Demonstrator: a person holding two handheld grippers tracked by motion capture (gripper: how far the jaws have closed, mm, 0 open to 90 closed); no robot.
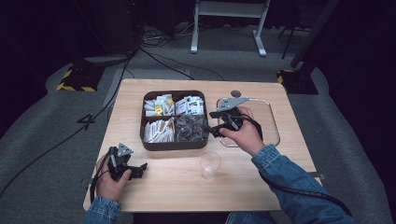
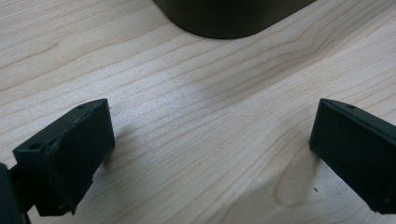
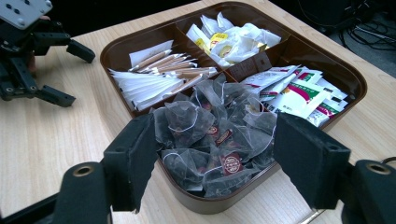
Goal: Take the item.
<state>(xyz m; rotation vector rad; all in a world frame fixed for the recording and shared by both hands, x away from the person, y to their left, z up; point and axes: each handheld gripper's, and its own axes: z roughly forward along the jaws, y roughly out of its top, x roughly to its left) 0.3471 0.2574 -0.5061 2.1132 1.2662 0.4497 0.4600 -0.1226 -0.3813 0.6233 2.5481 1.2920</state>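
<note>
A dark brown four-part tray [image 1: 145,140] stands mid-table. Its near right part holds mesh tea bags [image 1: 189,127] [image 3: 210,126]. My right gripper [image 1: 211,124] [image 3: 219,158] hovers at the tray's right rim beside that part, its jaws open, with nothing between the pads and the tea bags just beyond them. My left gripper [image 1: 139,171] [image 2: 210,149] stays low over bare wood at the front left, open and empty, with the tray's corner [image 2: 233,18] ahead of it. In the right gripper view it appears far off as a black gripper [image 3: 42,60].
The other tray parts hold paper sticks [image 3: 154,74], white and yellow sachets [image 3: 233,37] and green-red packets [image 3: 299,93]. A clear plastic cup [image 1: 210,163] stands upright in front of the tray. A clear flat tray [image 1: 271,123] lies under the right hand. Cables cross the floor beyond.
</note>
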